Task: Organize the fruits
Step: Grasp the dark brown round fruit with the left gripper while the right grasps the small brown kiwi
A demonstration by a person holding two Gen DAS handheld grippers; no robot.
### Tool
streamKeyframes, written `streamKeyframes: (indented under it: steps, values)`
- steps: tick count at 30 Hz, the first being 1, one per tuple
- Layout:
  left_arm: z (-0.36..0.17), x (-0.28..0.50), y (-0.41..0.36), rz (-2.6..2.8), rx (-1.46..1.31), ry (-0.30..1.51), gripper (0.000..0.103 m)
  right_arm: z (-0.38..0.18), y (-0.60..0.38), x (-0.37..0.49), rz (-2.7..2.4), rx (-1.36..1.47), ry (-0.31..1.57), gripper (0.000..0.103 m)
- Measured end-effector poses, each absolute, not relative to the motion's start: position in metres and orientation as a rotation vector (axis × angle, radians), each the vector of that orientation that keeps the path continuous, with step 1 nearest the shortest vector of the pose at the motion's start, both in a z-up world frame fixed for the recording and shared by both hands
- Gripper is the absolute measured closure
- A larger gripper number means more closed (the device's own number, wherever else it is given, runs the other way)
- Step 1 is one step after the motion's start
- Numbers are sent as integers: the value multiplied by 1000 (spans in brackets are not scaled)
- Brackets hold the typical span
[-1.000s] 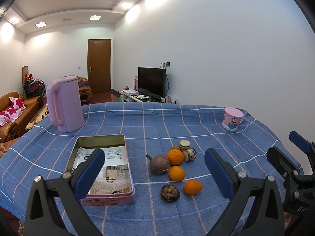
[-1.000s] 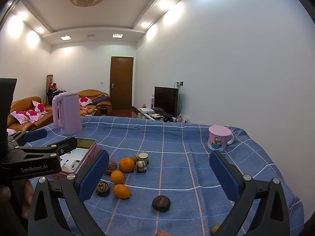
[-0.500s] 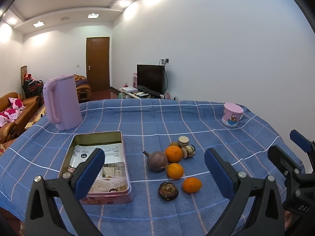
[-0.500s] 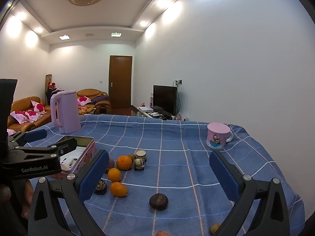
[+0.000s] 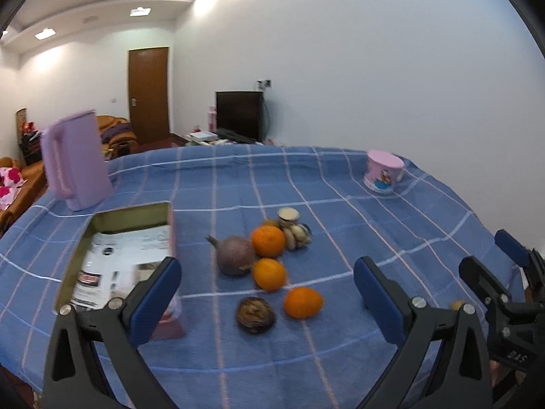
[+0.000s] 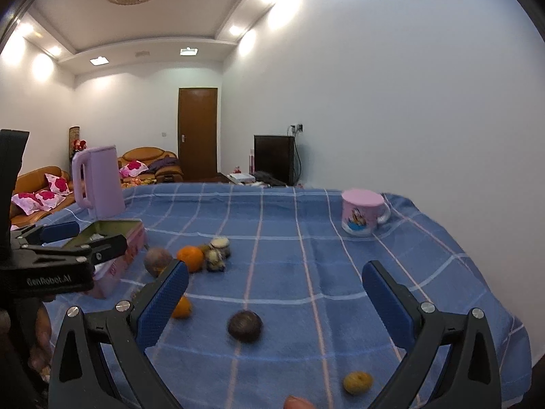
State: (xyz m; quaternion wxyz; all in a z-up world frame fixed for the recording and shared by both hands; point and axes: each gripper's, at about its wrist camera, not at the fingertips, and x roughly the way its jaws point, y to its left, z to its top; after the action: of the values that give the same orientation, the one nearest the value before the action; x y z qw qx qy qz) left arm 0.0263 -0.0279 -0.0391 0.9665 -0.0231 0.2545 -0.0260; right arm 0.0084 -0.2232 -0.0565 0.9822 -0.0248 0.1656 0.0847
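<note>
The left tongs (image 5: 265,301) hung wide apart over the desk (image 5: 340,204), gripping nothing. Between their tips lay 3 oranges (image 5: 268,241), a purple round fruit (image 5: 235,255) touching the farthest orange, and a dark brown fruit (image 5: 255,310) just beside the nearest orange (image 5: 303,302). Some small pale pieces (image 5: 297,233) sat behind the oranges. An open tin (image 5: 133,211) with printed paper inside lay left of the fruit, partly hidden by the left finger. A pink jug (image 5: 76,165) stood beyond it, and a pink cup (image 5: 383,170) stood well apart at the far right.

The right tongs (image 6: 276,301) were also wide and held nothing, above another dark fruit (image 6: 245,325). A small yellowish fruit (image 6: 357,381) lay near the desk's edge.
</note>
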Motion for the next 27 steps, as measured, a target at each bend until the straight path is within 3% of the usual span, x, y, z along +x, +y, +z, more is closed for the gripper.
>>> streamKeyframes:
  steps: [8,10,13,16,20,23,27]
  values:
    - [-57,31,-80,-159,45,543,1,-93,-269,6,103,-31,408,2]
    - [-62,35,-93,-181,71,550,1,-98,-278,5,96,-22,413,10]
    - [-69,42,-110,-215,97,571,6,-107,-290,4,84,-8,435,14]
    - [-77,48,-123,-236,116,597,13,-117,-299,6,94,10,464,25]
    - [-87,58,-132,-279,104,650,24,-125,-303,9,118,20,482,32]
    - [-93,63,-137,-298,105,677,34,-128,-303,11,134,21,493,45]
    - [-100,69,-141,-308,98,706,34,-133,-304,14,154,33,516,57]
